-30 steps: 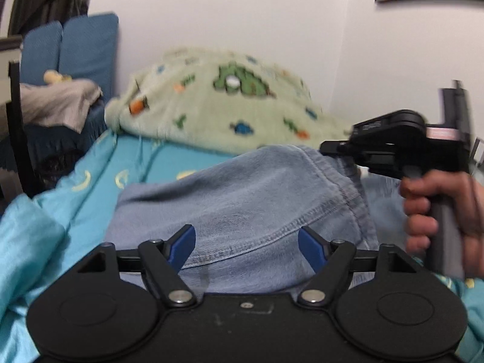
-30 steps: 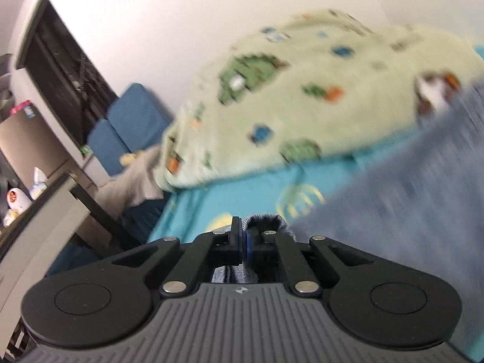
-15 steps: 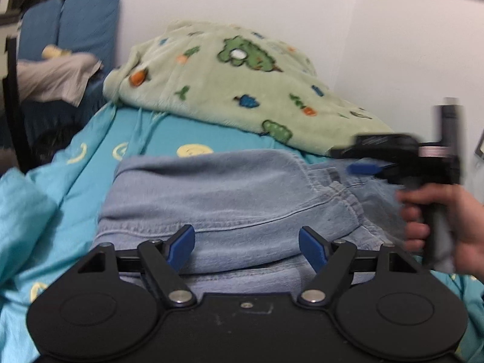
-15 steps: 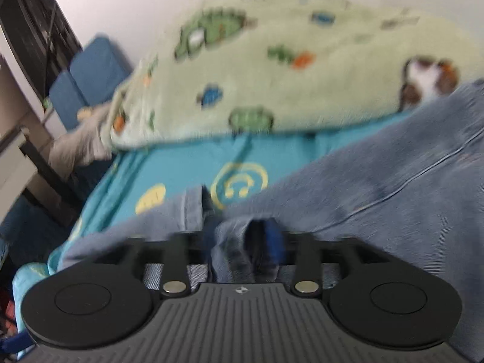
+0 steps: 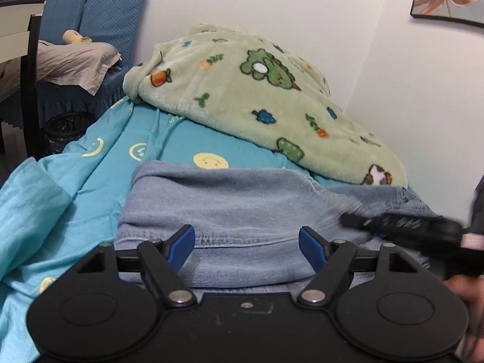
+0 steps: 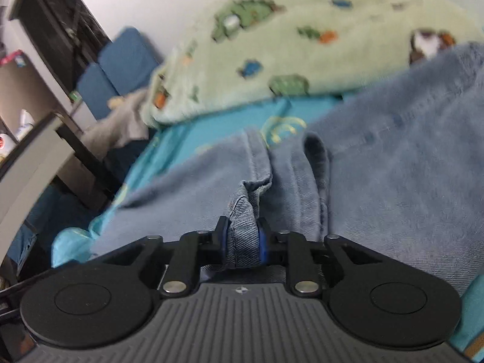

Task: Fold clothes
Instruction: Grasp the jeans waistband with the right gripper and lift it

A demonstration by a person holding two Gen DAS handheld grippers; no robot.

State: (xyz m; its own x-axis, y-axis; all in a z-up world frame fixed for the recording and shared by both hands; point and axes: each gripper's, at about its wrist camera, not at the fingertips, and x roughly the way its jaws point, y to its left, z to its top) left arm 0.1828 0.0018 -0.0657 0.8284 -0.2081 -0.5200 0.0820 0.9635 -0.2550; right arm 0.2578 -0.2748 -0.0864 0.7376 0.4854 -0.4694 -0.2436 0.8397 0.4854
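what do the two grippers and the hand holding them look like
Left gripper: smooth black plastic body, two round discs, silver pivot screws, angled black linkages, blue pads on the fingers. Right gripper: same black linkages, discs and silver screws, but a ribbed grey top plate with a small cross-shaped mark; blue pads too. A bare hand shows at the edge, no sleeve visible. No cables seen.

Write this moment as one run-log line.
left hand-held gripper: open over jeans | right hand-held gripper: shut on jeans fold | bed: jeans folded
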